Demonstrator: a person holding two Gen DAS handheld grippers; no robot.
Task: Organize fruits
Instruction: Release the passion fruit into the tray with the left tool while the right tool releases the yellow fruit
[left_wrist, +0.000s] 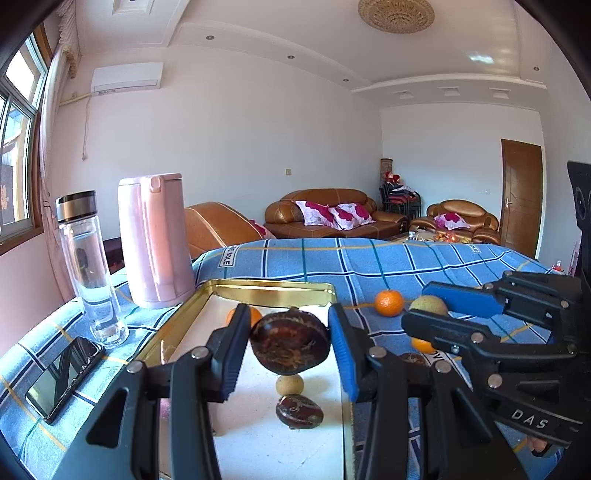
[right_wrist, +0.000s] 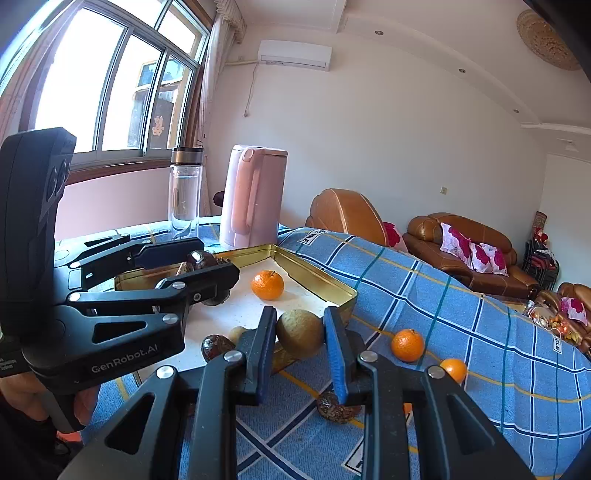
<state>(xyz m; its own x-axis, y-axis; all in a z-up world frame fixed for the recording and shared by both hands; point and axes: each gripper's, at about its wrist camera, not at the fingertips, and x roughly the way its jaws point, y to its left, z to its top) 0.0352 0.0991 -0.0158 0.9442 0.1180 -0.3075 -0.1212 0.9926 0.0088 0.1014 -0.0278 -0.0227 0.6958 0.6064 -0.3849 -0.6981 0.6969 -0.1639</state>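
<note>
**Both tools carry fruit to a gold tray**

The left tool (left_wrist: 290, 345) is closed on a dark brown fruit (left_wrist: 290, 341) and holds it in the air above the tray (left_wrist: 266, 290), apparently so it can be set down with the fruit already gathered there. The right tool (right_wrist: 300, 334) grips a yellow-green fruit (right_wrist: 300, 334) between its blue pads, raised at the tray's near corner and above the blue checked cloth (right_wrist: 461, 295) that covers the bench. It seems likewise bound for the tray.

The count, as far as both views show:
- In the tray: one orange (right_wrist: 267, 284), one small tan fruit (left_wrist: 290, 385), and one dark brown fruit (left_wrist: 299, 410).
- On the cloth outside the tray: two oranges, a nearer one (right_wrist: 407, 345) and a farther one (right_wrist: 453, 369), and one dark wrinkled fruit (right_wrist: 334, 406) partly hidden under the right tool. More may be hidden behind the tools.

Behind the tray stand one pink kettle (left_wrist: 155, 240) and one clear bottle (left_wrist: 90, 266). One phone (left_wrist: 64, 376) lies flat to the left. These are set well apart from the loose fruit, out of the way of the sorting.
</note>
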